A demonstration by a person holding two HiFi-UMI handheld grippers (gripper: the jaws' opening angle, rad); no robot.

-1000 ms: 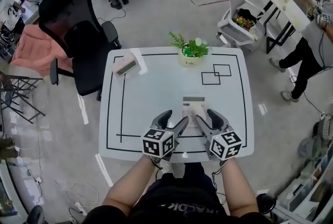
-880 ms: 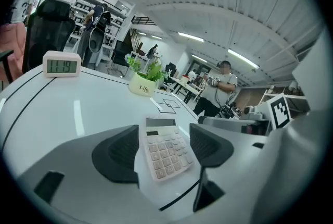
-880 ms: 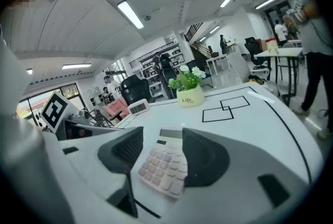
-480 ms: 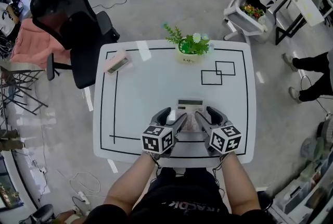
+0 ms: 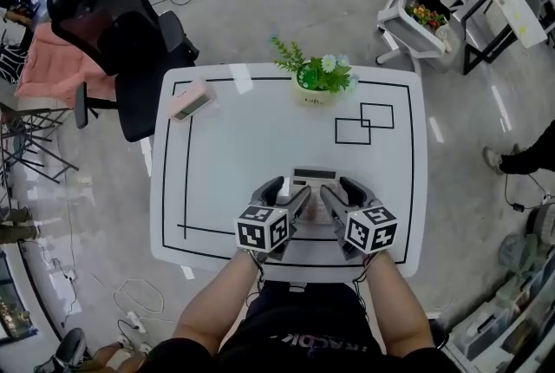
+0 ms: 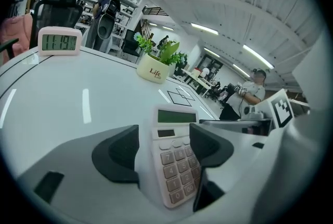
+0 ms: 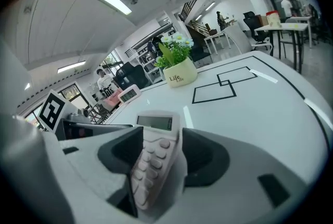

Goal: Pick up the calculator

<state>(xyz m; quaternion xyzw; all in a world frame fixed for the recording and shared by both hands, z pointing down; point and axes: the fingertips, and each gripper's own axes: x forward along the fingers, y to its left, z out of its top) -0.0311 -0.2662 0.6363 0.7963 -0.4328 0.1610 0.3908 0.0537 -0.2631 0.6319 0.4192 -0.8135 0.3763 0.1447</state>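
Observation:
The white calculator [image 5: 314, 178] lies on the white table [image 5: 234, 154] near its front edge, with only its display end showing between my two grippers. My left gripper [image 5: 286, 191] straddles its left long edge and my right gripper [image 5: 344, 189] its right long edge, each with the inner finger over the keys. In the left gripper view the calculator [image 6: 174, 150] fills most of the gap of the left gripper [image 6: 164, 147]. The right gripper view shows the calculator [image 7: 153, 150] between the jaws of the right gripper [image 7: 161, 152]. Both grippers stand open.
A potted plant [image 5: 317, 94] stands at the table's far middle and a small pink clock [image 5: 191, 102] at the far left corner. Two overlapping black squares [image 5: 373, 121] are marked at the right. A black office chair [image 5: 113, 33] stands beyond the table's left corner.
Both grippers have moved forward and inward onto the calculator, which now hides most of its keys in the head view. The calculator has stayed in place on the table.

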